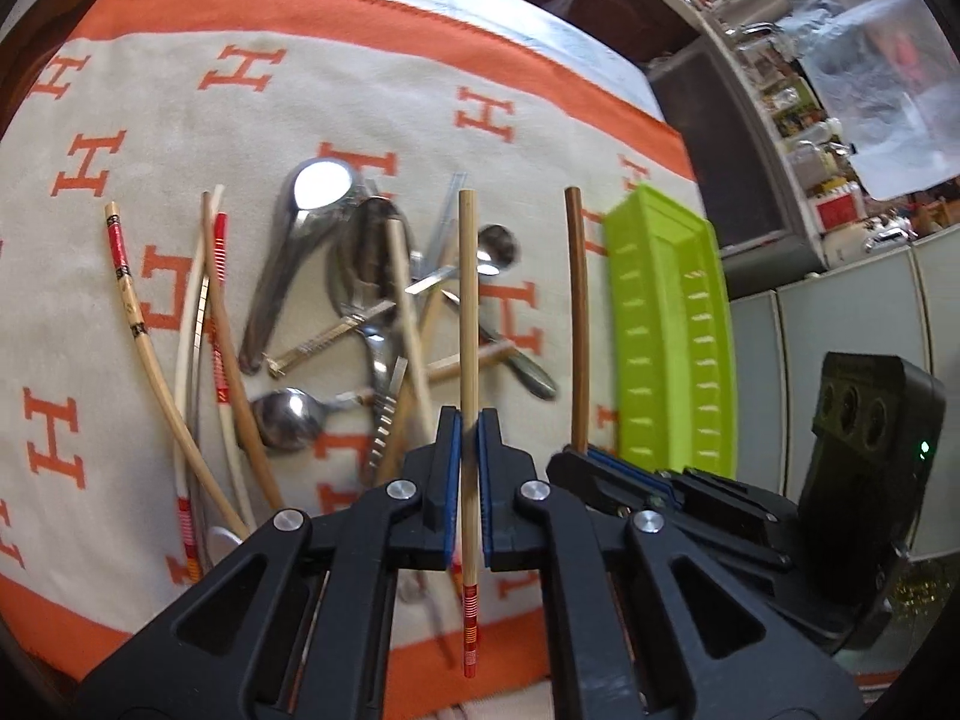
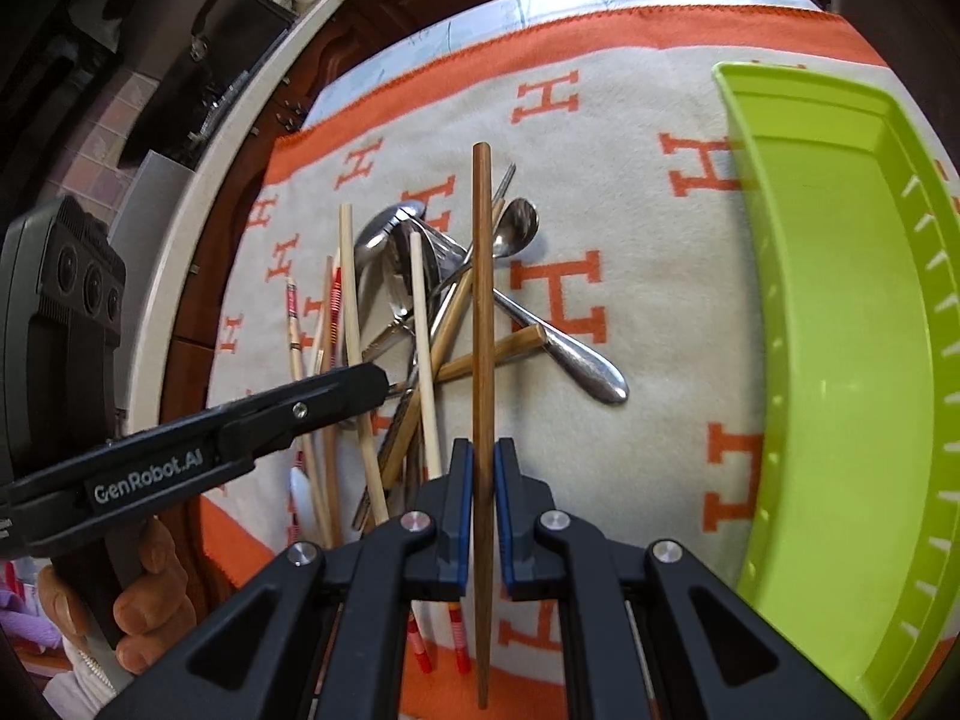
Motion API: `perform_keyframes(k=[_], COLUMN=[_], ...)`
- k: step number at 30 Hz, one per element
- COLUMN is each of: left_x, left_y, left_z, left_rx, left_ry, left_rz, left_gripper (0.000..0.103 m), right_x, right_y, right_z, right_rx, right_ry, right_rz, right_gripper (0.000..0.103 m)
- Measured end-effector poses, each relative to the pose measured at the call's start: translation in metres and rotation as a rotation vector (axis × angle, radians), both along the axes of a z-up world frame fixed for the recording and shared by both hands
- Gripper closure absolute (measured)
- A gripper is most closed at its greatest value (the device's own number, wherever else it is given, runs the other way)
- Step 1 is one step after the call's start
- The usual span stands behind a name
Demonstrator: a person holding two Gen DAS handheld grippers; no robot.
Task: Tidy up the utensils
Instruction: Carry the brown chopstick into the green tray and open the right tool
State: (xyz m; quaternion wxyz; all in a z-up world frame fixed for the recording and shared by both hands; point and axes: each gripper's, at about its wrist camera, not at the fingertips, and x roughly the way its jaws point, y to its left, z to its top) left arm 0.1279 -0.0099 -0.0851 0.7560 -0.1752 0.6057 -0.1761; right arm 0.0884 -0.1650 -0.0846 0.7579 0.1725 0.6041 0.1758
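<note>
My left gripper is shut on a pale bamboo chopstick with a red striped end, held above the pile. My right gripper is shut on a dark brown wooden chopstick; that gripper and its stick also show in the left wrist view. The left gripper shows from the side in the right wrist view. Under both lies a pile of spoons, a fork and more chopsticks on an orange and cream cloth.
A lime green plastic tray stands to the right of the pile, also in the left wrist view. A person's hand holds the left gripper. Shelves and cabinets stand beyond the table edge.
</note>
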Motion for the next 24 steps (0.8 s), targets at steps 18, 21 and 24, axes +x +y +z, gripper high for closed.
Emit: perform_keyframes(k=[18,21,24], left_x=[-0.004,0.01,0.025], left_y=[-0.124,-0.156,-0.184], left_z=[0.081,0.073,0.053], left_rx=[-0.065,-0.07,-0.06], left_ry=[-0.08,-0.059,-0.035], left_rz=[-0.149,-0.155,-0.153], left_gripper=[0.1,0.1,0.1], right_x=[-0.03,-0.027,-0.024], right_y=[-0.104,-0.126,-0.139], right_z=[0.05,0.043,0.035], right_rx=[-0.034,-0.088,-0.135], right_ry=[-0.102,-0.085,-0.063], right_rz=[-0.183,-0.228,-0.236], right_gripper=[0.096,0.096,0.096])
